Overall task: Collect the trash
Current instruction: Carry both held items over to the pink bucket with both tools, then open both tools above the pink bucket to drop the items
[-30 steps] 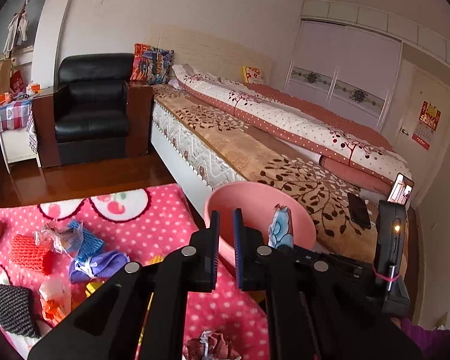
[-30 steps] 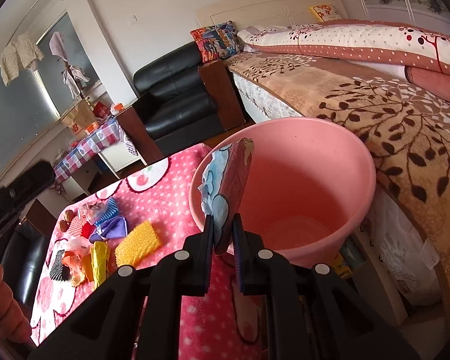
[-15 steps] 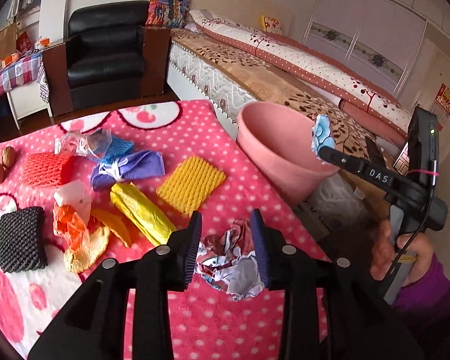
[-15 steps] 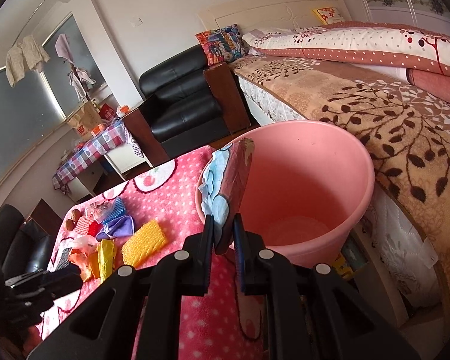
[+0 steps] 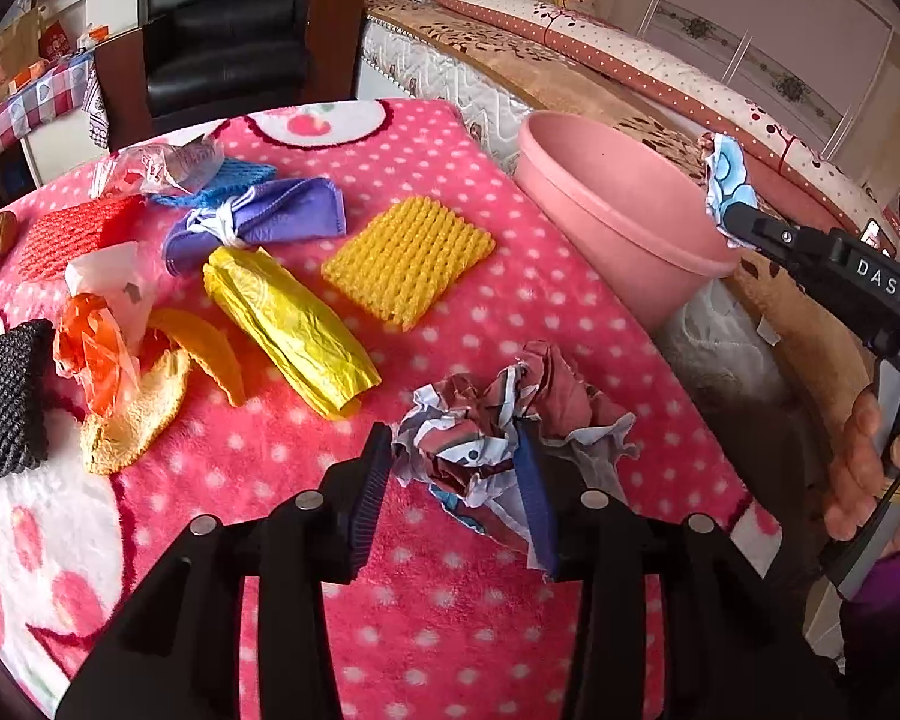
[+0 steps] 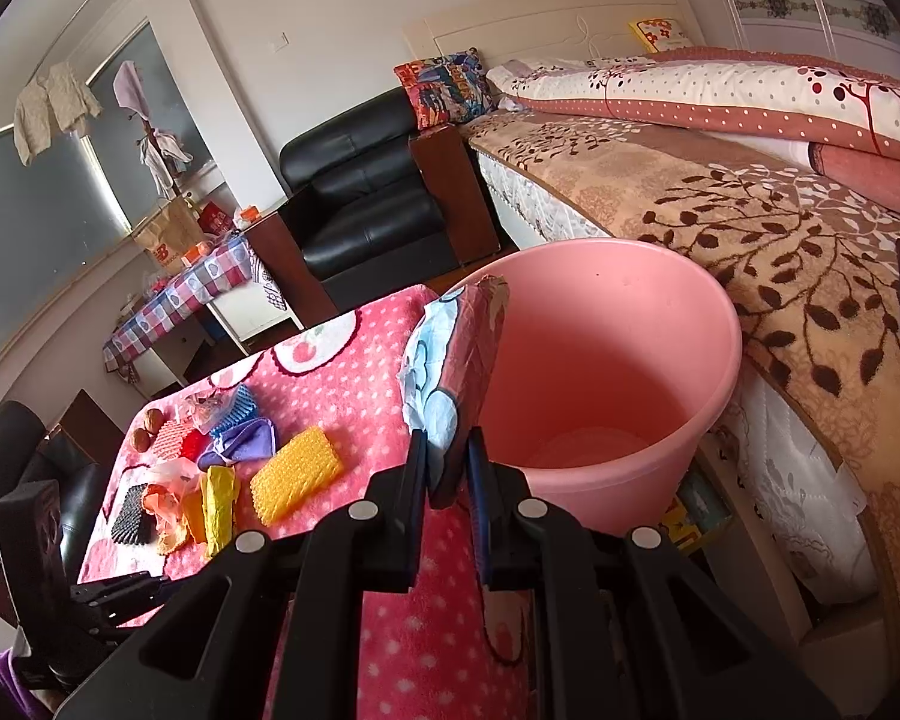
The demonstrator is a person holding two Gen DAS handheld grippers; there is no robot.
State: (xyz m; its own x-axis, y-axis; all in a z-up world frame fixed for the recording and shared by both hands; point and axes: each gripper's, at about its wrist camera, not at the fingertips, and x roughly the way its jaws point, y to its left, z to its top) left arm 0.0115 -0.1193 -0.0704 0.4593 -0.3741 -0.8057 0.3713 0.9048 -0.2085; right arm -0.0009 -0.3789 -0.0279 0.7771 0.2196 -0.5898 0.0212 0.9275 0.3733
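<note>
My left gripper (image 5: 453,474) is open, its jaws either side of a crumpled red, white and blue paper wad (image 5: 510,420) lying on the pink dotted blanket (image 5: 450,612). My right gripper (image 6: 447,459) is shut on a flat blue-and-pink wrapper (image 6: 456,372) and holds it at the near rim of the pink bucket (image 6: 606,360). In the left wrist view the same wrapper (image 5: 727,180) sits above the bucket's (image 5: 612,216) right rim. The bucket's inside looks empty.
On the blanket lie a yellow foam net (image 5: 408,258), a yellow bag (image 5: 288,330), a purple cloth (image 5: 258,225), red netting (image 5: 72,234), orange plastic (image 5: 96,348), a black pad (image 5: 6,390) and walnuts (image 5: 0,228). A bed (image 6: 780,228) stands behind the bucket, a black armchair (image 6: 366,198) beyond.
My left gripper has swung down from the bucket to the table, opened, and come around the crumpled paper wad. My right gripper has stayed at the bucket rim with its wrapper.
</note>
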